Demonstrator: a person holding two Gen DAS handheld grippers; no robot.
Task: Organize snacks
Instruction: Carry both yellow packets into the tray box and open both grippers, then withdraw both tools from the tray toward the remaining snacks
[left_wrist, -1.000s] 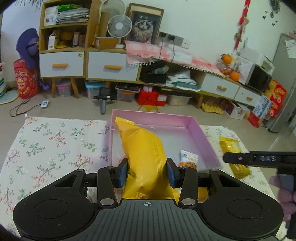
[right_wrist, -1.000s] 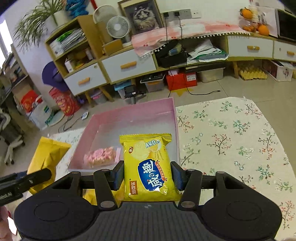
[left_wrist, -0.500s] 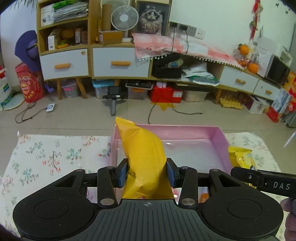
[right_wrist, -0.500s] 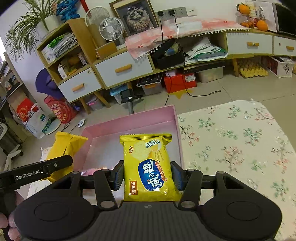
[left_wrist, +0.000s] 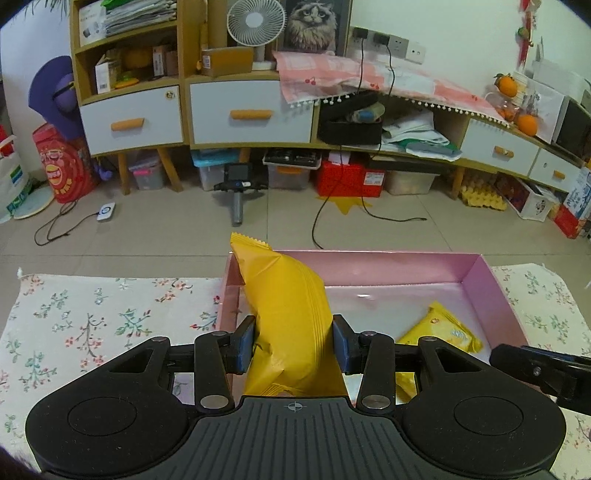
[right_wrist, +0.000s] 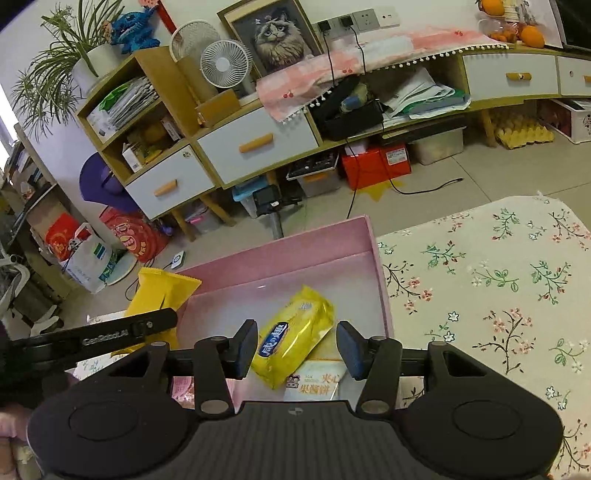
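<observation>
My left gripper (left_wrist: 293, 347) is shut on a plain yellow snack bag (left_wrist: 288, 295), held upright over the left end of the pink box (left_wrist: 495, 291). In the right wrist view, that bag (right_wrist: 159, 291) shows beyond the left gripper's finger (right_wrist: 110, 334). My right gripper (right_wrist: 297, 349) hangs over the pink box (right_wrist: 295, 251); its jaws are closing, with the pads clear of everything. A yellow chip packet (right_wrist: 295, 332) lies loose in the box below the gap between them, and it also appears in the left wrist view (left_wrist: 443, 328).
A white biscuit packet (right_wrist: 317, 384) and a pink snack (right_wrist: 181, 387) also lie in the box. The box sits on a floral tablecloth (right_wrist: 498, 280). Beyond the table are bare floor, cables and low cabinets (left_wrist: 251, 114).
The right gripper has let go of the yellow chip packet, which now lies tilted in the box. The left gripper has carried its yellow bag further over the box.
</observation>
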